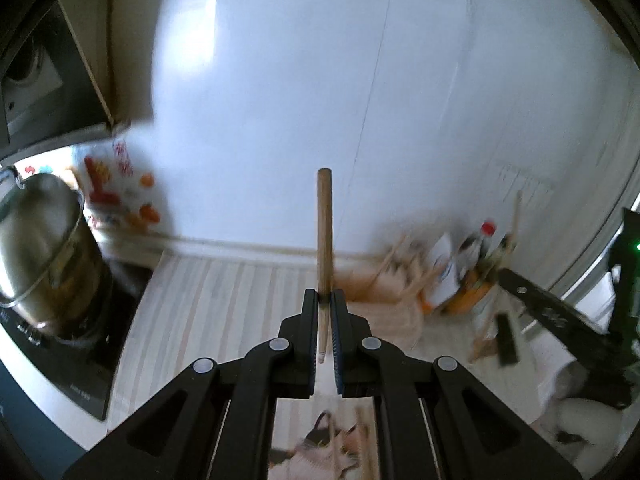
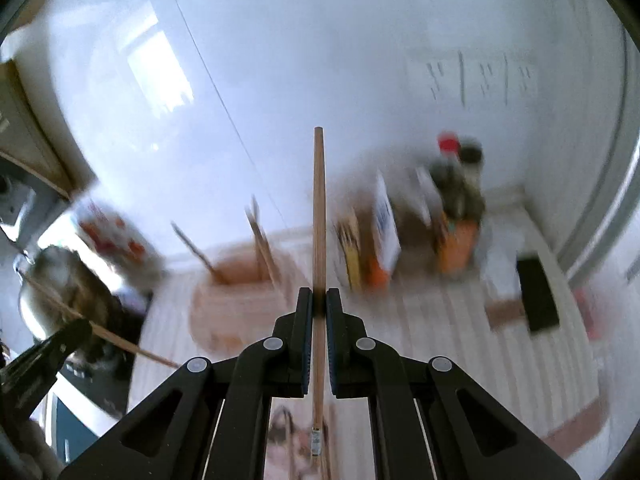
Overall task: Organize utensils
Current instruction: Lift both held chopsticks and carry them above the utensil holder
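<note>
My left gripper [image 1: 324, 297] is shut on a wooden chopstick [image 1: 324, 232] that stands upright between its pads, above the striped counter. My right gripper [image 2: 319, 295] is shut on a second, longer wooden chopstick [image 2: 319, 208], also upright. In the right wrist view the left gripper [image 2: 60, 344] shows at the lower left with its chopstick [image 2: 120, 340] slanting across. A wooden holder [image 2: 240, 272] with sticks in it stands at the back of the counter; it also shows, blurred, in the left wrist view [image 1: 392, 280].
A steel pot [image 1: 44, 256] sits on a black cooktop [image 1: 72, 360] at the left. Bottles and packets [image 2: 456, 216] crowd the back right by the white wall. A black-headed wooden tool [image 2: 536, 296] lies on the right. Both views are motion-blurred.
</note>
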Demonstrator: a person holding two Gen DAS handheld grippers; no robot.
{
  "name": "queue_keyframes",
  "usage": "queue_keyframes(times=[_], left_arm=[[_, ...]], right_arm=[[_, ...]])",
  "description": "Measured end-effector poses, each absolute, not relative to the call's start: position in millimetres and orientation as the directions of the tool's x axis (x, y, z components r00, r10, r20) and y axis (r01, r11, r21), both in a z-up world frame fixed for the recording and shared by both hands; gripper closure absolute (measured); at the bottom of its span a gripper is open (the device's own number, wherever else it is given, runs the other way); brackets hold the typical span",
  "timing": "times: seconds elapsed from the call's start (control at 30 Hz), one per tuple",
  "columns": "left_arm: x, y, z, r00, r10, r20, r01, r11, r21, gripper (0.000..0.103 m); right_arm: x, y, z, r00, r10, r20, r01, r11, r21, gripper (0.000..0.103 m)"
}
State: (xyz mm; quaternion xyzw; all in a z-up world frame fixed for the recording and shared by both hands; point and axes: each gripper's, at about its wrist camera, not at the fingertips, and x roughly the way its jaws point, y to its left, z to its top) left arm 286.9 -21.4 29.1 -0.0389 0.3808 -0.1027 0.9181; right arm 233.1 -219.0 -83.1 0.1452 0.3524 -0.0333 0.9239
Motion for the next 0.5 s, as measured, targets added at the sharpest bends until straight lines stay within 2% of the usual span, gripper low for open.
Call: queue_keyframes(times=[0.2,0.33,0.5], left_arm=[[323,-27,58,0.706,-0.256,-0.66,0.177,0.967,-0.186,0.099],[356,-40,49,0.673,-0.264,-0.691,0.191,0.964,-0.182,0.099],[388,-54,21,0.611,-0.264,-0.746,0.194,0.964,-0.182,0.099]], right_arm=[[271,-205,-37,0.826,0.077,-0.558,0.11,0.95,0.293,0.096],[304,-201,-25,0.858,0.084,-0.506,0.091,0.946,0.312,0.096],[348,-197,-39,0.857,0.083,-0.509,0.103,0.94,0.326,0.096]])
